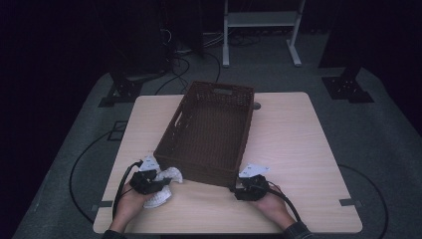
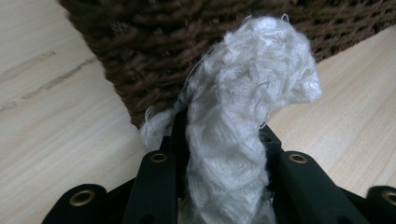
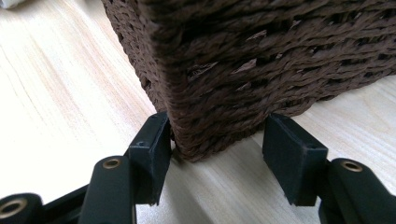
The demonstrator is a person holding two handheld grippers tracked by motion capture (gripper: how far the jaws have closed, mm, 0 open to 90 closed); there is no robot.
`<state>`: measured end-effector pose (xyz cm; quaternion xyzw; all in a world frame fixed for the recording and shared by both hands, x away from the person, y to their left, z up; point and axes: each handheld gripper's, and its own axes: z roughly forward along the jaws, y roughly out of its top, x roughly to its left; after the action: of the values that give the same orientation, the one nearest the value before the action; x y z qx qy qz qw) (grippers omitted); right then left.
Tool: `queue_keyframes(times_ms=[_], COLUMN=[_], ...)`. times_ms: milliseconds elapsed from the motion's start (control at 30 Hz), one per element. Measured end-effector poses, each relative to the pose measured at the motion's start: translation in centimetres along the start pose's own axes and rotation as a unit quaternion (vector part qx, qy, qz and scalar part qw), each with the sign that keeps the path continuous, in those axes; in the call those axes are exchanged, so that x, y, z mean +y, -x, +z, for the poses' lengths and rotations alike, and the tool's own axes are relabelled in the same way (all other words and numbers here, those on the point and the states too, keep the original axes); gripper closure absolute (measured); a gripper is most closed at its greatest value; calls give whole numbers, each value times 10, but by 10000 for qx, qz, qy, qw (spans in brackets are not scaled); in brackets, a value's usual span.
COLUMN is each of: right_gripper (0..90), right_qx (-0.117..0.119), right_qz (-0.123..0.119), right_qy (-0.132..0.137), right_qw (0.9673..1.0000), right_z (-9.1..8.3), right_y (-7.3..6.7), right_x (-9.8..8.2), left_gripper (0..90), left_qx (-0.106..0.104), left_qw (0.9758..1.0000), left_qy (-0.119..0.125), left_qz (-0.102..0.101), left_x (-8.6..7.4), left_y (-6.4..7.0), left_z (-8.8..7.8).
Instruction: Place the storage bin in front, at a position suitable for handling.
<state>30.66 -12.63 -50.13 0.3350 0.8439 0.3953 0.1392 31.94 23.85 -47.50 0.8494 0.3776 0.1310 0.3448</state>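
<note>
Your left hand: it comes in from the near edge of the table (image 1: 298, 129) and sits at the basket's (image 1: 211, 132) near left corner, holding the left gripper (image 1: 158, 185) low over the wood.
Your right hand: it comes in from the near edge too and sits at the basket's near right corner, holding the right gripper (image 1: 237, 188) low and flat, pointing at that corner.
Left tongs: pinching the white cloth (image 2: 233, 130). Its two black jaws press on the cloth from both sides.
Right tongs: spread apart, one jaw on each side of the basket's corner. One jaw sits right against the weave and the other stands a little off it, so they do not squeeze it.
Where the cloth is: outside the basket, just in front of its near left corner. One fluffy end sticks up past the left jaws, close to the basket wall. The other end hangs down onto the table under your left hand.
Inside the basket: the high view shows its woven floor and walls.
Basket: dark brown, long box shape, made of thick twisted strands. It has a handle hole in the far wall and one in the left wall.
Cloth: white, soft, fuzzy, bunched up, with loose threads.
Table: light wood, smooth and flat, with faint lines in it.
</note>
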Motion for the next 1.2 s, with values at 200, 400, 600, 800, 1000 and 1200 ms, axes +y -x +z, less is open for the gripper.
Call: queue_keyframes(times_ms=[200, 400, 600, 800, 1000, 1200], right_gripper=[416, 416, 416, 416, 417, 419], right_qx=[-2, -2, -3, -4, -6, -11], right_qz=[-3, -1, 1, 0, -5, -17], right_qy=[-1, -3, -6, -7, -16, -15], right_qw=[10000, 10000, 10000, 10000, 10000, 10000], right_z=[0, 0, 0, 0, 0, 0], right_y=[0, 0, 0, 0, 0, 0], right_x=[0, 0, 0, 0, 0, 0], left_gripper=[686, 685, 687, 687, 687, 687], left_qx=[22, 27, 35, -33, -127, -249], left_qw=[10000, 9997, 9978, 9931, 9925, 9960], left_qy=[-14, 237, 648, 1146, 1165, 778], left_qz=[36, 69, 150, 235, 344, 352], left_x=[1, 6, 16, 28, 34, 28], left_y=[2, 5, 13, 23, 32, 32], left_z=[-2, -15, -33, -52, -47, -24])
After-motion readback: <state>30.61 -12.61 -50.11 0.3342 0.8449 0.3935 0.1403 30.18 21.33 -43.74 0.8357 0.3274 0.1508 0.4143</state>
